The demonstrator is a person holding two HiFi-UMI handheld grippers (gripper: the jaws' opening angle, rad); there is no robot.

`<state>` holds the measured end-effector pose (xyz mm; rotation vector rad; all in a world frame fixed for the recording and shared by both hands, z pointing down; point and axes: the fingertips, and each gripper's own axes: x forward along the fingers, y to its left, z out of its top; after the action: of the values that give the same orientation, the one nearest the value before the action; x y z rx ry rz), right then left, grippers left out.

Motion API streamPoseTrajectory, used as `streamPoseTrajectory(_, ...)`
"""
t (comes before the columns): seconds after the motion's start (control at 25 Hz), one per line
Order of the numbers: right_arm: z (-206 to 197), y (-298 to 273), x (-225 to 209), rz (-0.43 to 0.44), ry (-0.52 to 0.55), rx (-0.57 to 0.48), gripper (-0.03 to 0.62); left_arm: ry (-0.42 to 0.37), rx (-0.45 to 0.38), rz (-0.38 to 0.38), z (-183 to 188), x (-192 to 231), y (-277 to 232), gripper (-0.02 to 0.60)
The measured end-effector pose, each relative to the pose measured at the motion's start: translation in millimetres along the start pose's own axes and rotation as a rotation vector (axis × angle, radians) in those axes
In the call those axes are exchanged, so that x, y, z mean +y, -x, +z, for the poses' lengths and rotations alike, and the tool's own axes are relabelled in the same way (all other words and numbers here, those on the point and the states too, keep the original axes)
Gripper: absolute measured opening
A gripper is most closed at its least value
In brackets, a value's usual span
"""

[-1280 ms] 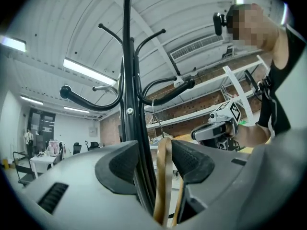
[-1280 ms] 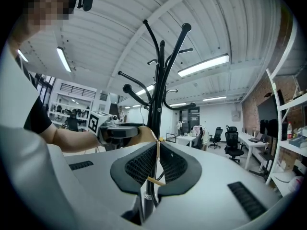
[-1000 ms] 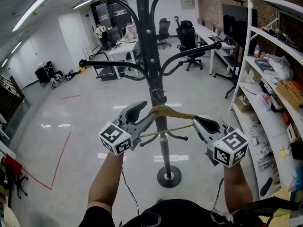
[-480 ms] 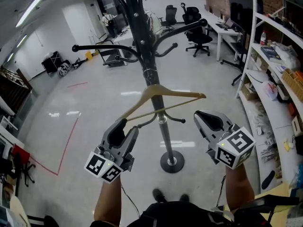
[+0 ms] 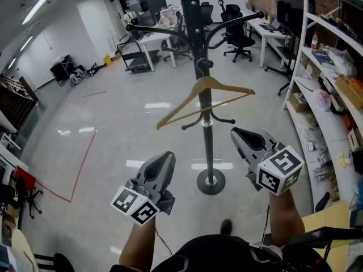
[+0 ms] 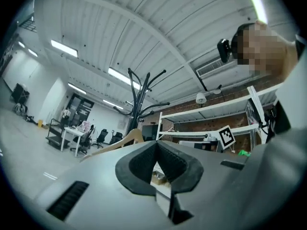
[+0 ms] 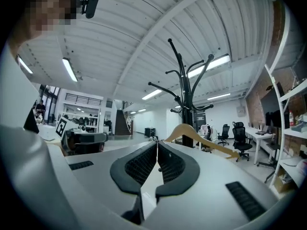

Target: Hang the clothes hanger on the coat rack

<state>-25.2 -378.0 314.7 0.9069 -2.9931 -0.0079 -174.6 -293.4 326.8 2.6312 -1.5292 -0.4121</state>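
Note:
The wooden clothes hanger [image 5: 182, 102] hangs by its hook from the black coat rack [image 5: 207, 146], tilted with its left end lower. Nothing holds it. My left gripper [image 5: 164, 157] is low and to the left of the pole, well short of the hanger, shut and empty. My right gripper [image 5: 238, 132] stands to the right of the pole, below the hanger's right end, also shut and empty. In the left gripper view the shut jaws [image 6: 156, 143] point up past the hanger [image 6: 120, 140]. The right gripper view shows its closed jaws [image 7: 157, 143] with the hanger [image 7: 201, 135] and rack [image 7: 184, 90] beyond.
The rack's round base [image 5: 211, 181] rests on the glossy grey floor between my arms. White shelving [image 5: 334, 95] full of items runs along the right. Office chairs [image 5: 238, 33] and desks stand behind the rack. Red tape [image 5: 79, 163] marks the floor at the left.
Both grippers have drawn back from the hanger toward the person, the left one farther and lower. The hanger, held up at the rack a second ago, now hangs free.

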Motion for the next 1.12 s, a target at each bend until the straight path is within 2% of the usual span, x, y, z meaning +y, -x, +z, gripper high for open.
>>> streamPoseTrajectory(0.2, -18.5, 18.2, 75.8, -0.037, -0.034, 0.031, 0.008, -0.023, 0.048, -0.085, -0.5, -19.5, 71.1, 0.002)
streamPoseTrajectory(0.36, -25.5, 40.0, 116.9, -0.079, -0.040, 0.055, 0.008, -0.054, 0.092, -0.135, -2.7, -35.3, 107.1, 0.002)
streamPoseTrajectory(0.52, -21.8, 71.5, 159.1, -0.099, -0.033, 0.073, 0.008, -0.029, 0.099, -0.172, 4.9, -75.3, 150.3, 0.002)
streamPoseTrajectory(0.68, -13.7, 113.1, 177.3, -0.108, -0.028, 0.051, 0.008, -0.010, 0.096, -0.164, -4.3, -114.0, 170.4, 0.002)
streamPoseTrajectory(0.76, -14.0, 132.7, 183.3, -0.106, -0.027, 0.044, 0.008, 0.000, 0.125, -0.173, -10.4, -133.0, 176.0, 0.000)
streamPoseTrajectory(0.88, -21.4, 167.5, 202.8, -0.077, -0.022, 0.059, 0.008, -0.020, 0.120, -0.175, -9.0, -170.1, 192.9, 0.000)
streamPoseTrajectory(1.0, -25.0, 208.8, 218.8, -0.042, -0.012, 0.057, 0.008, -0.054, 0.094, -0.144, -6.6, -203.9, 207.1, 0.000)
streamPoseTrajectory(1.12, -27.8, 251.3, 223.4, -0.032, -0.016, 0.057, 0.008, -0.037, 0.083, -0.101, -9.4, -233.9, 216.9, 0.000)
